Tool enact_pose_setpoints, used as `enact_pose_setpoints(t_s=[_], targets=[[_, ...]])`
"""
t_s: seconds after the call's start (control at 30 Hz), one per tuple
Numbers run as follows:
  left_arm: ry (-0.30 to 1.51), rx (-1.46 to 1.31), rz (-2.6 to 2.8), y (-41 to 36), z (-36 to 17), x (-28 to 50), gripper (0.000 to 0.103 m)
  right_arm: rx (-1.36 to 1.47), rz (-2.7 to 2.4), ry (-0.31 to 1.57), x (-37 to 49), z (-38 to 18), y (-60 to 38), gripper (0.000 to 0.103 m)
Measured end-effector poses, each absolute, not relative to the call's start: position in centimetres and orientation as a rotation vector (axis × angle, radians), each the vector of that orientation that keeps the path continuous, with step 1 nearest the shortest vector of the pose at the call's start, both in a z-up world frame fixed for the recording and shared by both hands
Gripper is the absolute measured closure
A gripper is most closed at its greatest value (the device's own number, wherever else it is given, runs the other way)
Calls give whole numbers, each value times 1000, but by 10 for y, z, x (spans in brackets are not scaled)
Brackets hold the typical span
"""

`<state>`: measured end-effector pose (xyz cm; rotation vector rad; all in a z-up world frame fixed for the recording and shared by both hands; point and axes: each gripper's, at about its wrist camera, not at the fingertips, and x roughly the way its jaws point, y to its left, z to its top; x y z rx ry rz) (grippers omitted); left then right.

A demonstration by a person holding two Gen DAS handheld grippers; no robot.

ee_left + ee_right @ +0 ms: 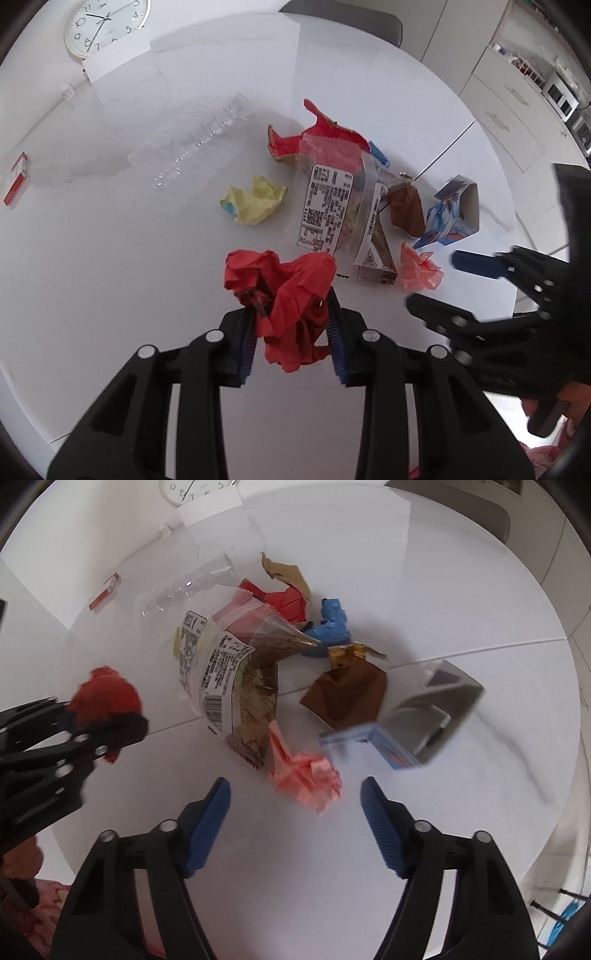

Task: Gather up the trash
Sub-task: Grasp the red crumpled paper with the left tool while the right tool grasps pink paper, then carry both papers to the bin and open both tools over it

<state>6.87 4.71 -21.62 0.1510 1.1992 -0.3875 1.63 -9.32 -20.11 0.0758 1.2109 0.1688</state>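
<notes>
Red paper wad clamped between left fingers; right fingers apart around pink wad.

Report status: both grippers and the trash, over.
Left gripper shut on red crumpled paper. Right gripper open, nearing pink paper wad. Wrapper pile just behind it.
</notes>
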Motion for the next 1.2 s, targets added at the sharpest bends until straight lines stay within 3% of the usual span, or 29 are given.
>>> enact_pose_setpoints(t_s=[0.13, 0.27, 0.6, 1.2], targets=[[1188, 147, -385, 53, -209, 59, 70, 39, 173, 1237, 28, -210, -86, 59], [1180, 150, -387, 48, -204, 54, 70, 39, 178, 1223, 26, -210, -86, 65], [1161, 181, -429, 19, -188, 41, 70, 116, 163, 1180, -7, -190, -112, 66], [1162, 293, -613, -90, -189, -2, 70, 363, -149, 1136, -144, -179, -268, 66]])
